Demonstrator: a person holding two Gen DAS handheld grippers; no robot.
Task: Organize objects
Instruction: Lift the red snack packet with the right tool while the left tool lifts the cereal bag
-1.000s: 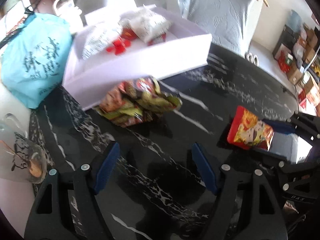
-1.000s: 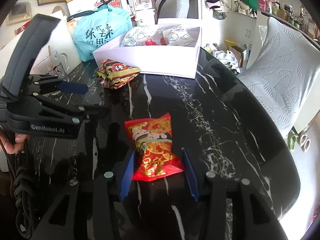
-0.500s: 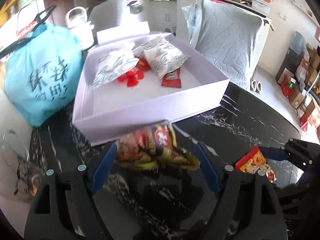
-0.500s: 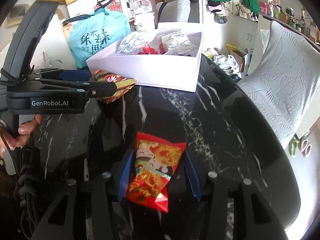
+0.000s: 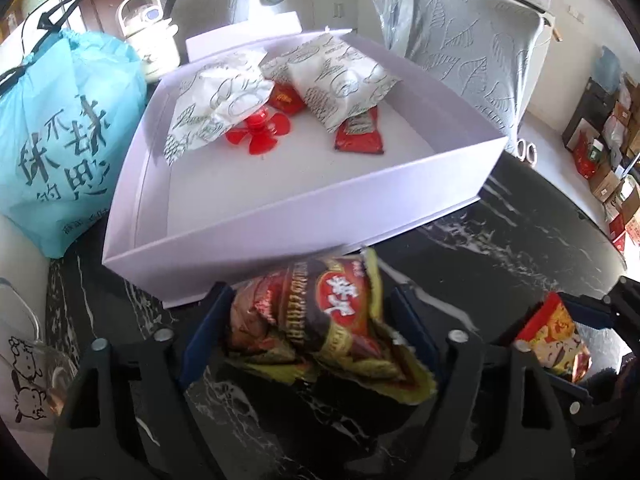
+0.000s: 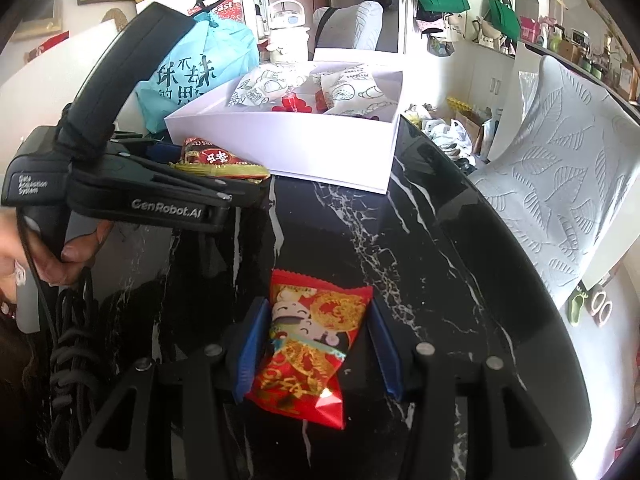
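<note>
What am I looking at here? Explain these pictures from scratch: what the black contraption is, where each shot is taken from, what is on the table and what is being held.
There is no robot: a person holds two hand-held grabbers, each with two blue-padded fingers and a wide-angle camera looking along them. One picture is from the left gripper, the other from the right gripper, which also shows a hand on the left one. On the black marble table stands an open white box containing white pouches and small red items, with a blue bag beside it. The right fingers grip a red snack packet. The left fingers have just been closing around a crumpled brown-and-yellow packet; whether they already pinch it is unclear.
</note>
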